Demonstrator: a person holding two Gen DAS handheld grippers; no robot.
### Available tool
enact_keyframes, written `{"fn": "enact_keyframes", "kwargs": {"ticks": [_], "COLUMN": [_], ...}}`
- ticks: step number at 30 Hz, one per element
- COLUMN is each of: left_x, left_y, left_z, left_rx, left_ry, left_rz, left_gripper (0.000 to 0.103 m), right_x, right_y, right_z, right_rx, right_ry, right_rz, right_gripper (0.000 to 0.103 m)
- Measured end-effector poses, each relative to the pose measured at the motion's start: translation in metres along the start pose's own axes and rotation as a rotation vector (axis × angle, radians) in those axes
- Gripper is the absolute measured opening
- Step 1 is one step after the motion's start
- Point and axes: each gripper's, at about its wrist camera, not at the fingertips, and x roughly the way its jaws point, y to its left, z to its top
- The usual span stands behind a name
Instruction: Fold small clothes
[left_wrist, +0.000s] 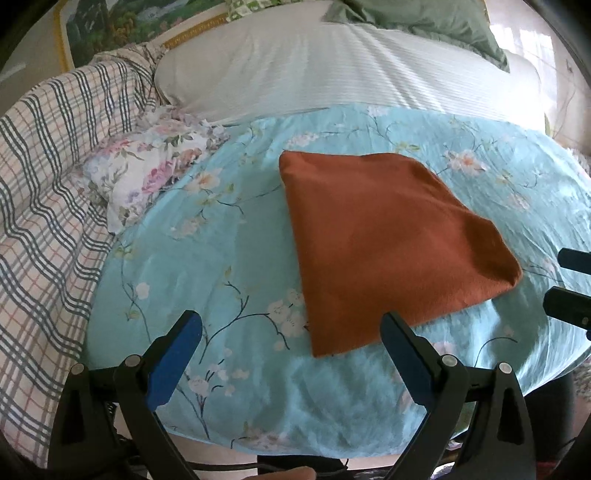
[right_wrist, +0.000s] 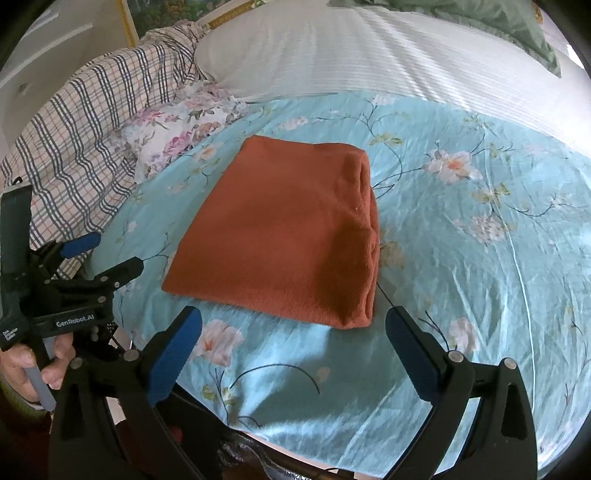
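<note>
1. The cloth (right_wrist: 280, 236), rust-orange, lies folded flat on the blue floral sheet (right_wrist: 461, 258), near the middle of the bed.
2. In the right wrist view its folded, layered edge is on the right side, and its near edge runs just beyond the fingertips.
3. The right gripper (right_wrist: 293, 332) stands wide open with nothing between its jaws. Its blue pads (right_wrist: 173, 354) are apart from the cloth.
4. The left gripper (left_wrist: 291, 339) is also spread wide and holds nothing. In the left wrist view the near corner of the cloth (left_wrist: 388, 243) lies between the two fingertips, but the pads do not press on it.
5. In the right wrist view the left gripper (right_wrist: 105, 254) is seen at the left, beside the left edge of the cloth, with a hand (right_wrist: 33, 369) around its handle.
6. Open sheet lies to the right of the cloth and in front of it.
7. To the left the room is narrower: a floral pillow (right_wrist: 177, 129) and a plaid blanket (right_wrist: 81, 147) lie along that side.
8. Behind the cloth, a white striped cover (right_wrist: 369, 55) begins where the sheet ends.
</note>
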Motion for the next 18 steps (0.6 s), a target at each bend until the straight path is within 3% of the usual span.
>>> {"fn": "enact_keyframes", "kwargs": {"ticks": [18], "left_x": [0.034], "left_y": [0.006], "left_z": [0.023], "left_rx": [-0.014], "left_ry": [0.077], "left_rz": [0.021], "left_gripper": [0.098], "right_x": [0.028], "right_y": [-0.001], "right_z": [0.029], "right_rx": [0.006], "right_ry": [0.045], "right_rz": [0.016], "right_gripper": [0.100]}}
